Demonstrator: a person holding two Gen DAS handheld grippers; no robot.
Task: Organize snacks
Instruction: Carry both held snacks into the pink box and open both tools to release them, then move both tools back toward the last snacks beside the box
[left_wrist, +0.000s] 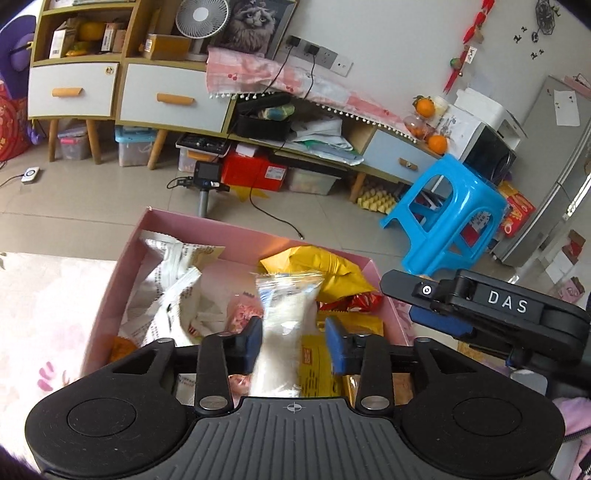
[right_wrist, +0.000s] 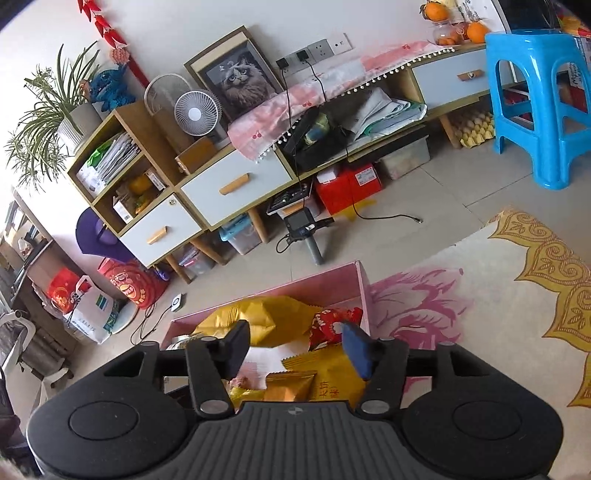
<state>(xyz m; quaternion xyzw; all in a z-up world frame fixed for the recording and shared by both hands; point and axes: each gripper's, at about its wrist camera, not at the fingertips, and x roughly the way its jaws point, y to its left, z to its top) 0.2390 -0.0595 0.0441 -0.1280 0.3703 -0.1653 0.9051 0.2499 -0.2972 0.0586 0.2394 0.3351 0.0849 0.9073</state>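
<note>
Left gripper (left_wrist: 291, 341): jaws parted over the pink box; a clear packet of white snack (left_wrist: 282, 328) stands between the blue pads — the left pad seems to brush it, the right pad is apart, so released rather than clamped.
Right gripper (right_wrist: 297, 347): jaws spread wide, nothing pinched, hovering above the box's right end.
Pink box (left_wrist: 129, 251): open-topped, on the patterned mat beside the tiled floor.
Contents: white wrappers (left_wrist: 173, 291) at left, a yellow bag (left_wrist: 317, 266) at the far side, a red packet (right_wrist: 332, 325) near the right wall, orange-yellow packets (right_wrist: 332, 380) nearest.
Beyond: blue plastic stool (left_wrist: 450, 218) on the floor, well apart — cabinet with drawers (left_wrist: 173, 99) along the wall.
</note>
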